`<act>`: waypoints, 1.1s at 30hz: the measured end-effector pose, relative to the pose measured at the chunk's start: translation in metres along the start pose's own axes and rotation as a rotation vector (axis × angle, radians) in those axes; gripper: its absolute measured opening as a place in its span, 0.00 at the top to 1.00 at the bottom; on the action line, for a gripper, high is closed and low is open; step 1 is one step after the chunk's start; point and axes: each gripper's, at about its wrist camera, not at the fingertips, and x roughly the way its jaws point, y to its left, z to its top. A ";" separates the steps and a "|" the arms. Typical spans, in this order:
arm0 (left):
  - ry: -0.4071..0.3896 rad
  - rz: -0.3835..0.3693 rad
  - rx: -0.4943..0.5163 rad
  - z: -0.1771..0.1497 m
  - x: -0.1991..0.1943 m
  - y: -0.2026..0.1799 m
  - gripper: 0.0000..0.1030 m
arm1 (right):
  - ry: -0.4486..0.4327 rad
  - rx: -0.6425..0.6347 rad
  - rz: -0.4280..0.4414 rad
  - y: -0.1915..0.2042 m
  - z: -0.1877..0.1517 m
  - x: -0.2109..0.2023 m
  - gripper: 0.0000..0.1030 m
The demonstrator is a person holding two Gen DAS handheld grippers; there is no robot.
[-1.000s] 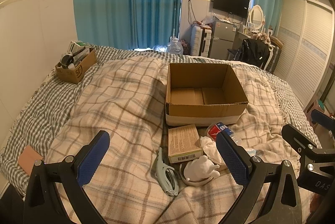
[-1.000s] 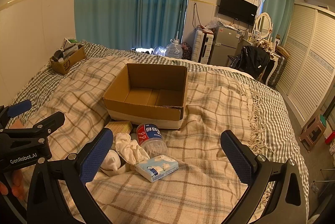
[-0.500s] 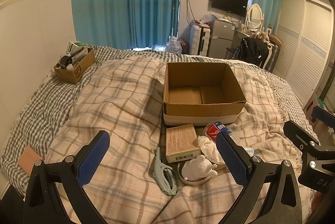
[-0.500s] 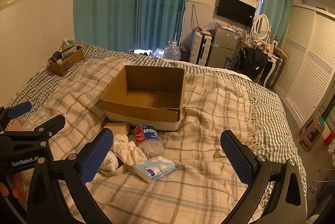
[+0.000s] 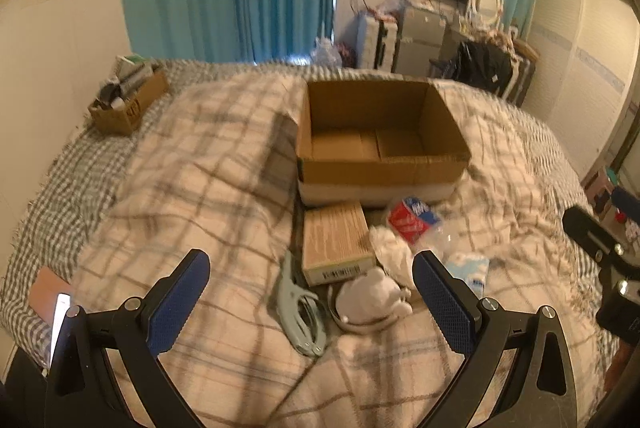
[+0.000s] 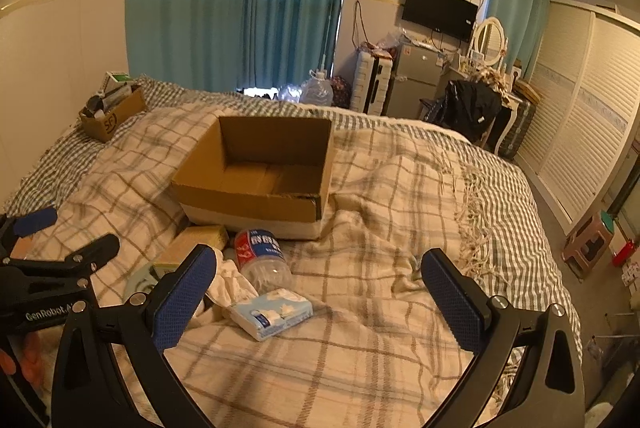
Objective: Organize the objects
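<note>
Bed covered by a plaid blanket (image 6: pixel 380 196); an open cardboard box (image 5: pixel 380 132) sits near its middle, upright, nothing visible inside. Clutter lies on the blanket along the box's near side. A tan flat carton (image 5: pixel 335 242) lies just in front of the box's front wall, barcode end toward the camera. Right of it a plastic bottle (image 6: pixel 262 256) with a red and blue label lies on its side, cap end toward the box. A crumpled white cloth (image 5: pixel 390 252) sits between carton and bottle, touching both as far as the left view shows. Nearer the camera, a white plush toy (image 5: pixel 370 298) rests in a shallow ring-shaped dish, and a pale green clip-like tool (image 5: pixel 298 312) lies just left of it. A blue-and-white tissue pack (image 6: pixel 272 312) lies nearest the right gripper, close to the bottle's base. Left gripper (image 5: pixel 310 302) hovers above the clutter, its blue pads spread wide, nothing between them; the toy and green tool fall between the fingers in its view. Right gripper (image 6: pixel 320 302) is likewise spread wide and holding nothing, low over the blanket, tissue pack near its left finger. A small carton of odds and ends (image 6: pixel 110 116) stands at the far left corner of the bed. Left view is motion-blurred.
</note>
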 end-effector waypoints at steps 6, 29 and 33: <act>0.125 -0.014 0.050 -0.019 0.040 -0.025 0.02 | 0.067 0.003 0.003 -0.008 -0.012 0.024 0.00; 0.189 -0.170 0.083 -0.019 0.068 -0.039 0.54 | 0.169 -0.077 0.020 0.006 -0.026 0.076 0.01; 0.128 -0.171 0.054 -0.002 0.043 -0.020 0.56 | 0.142 -0.118 0.072 0.020 -0.019 0.075 0.01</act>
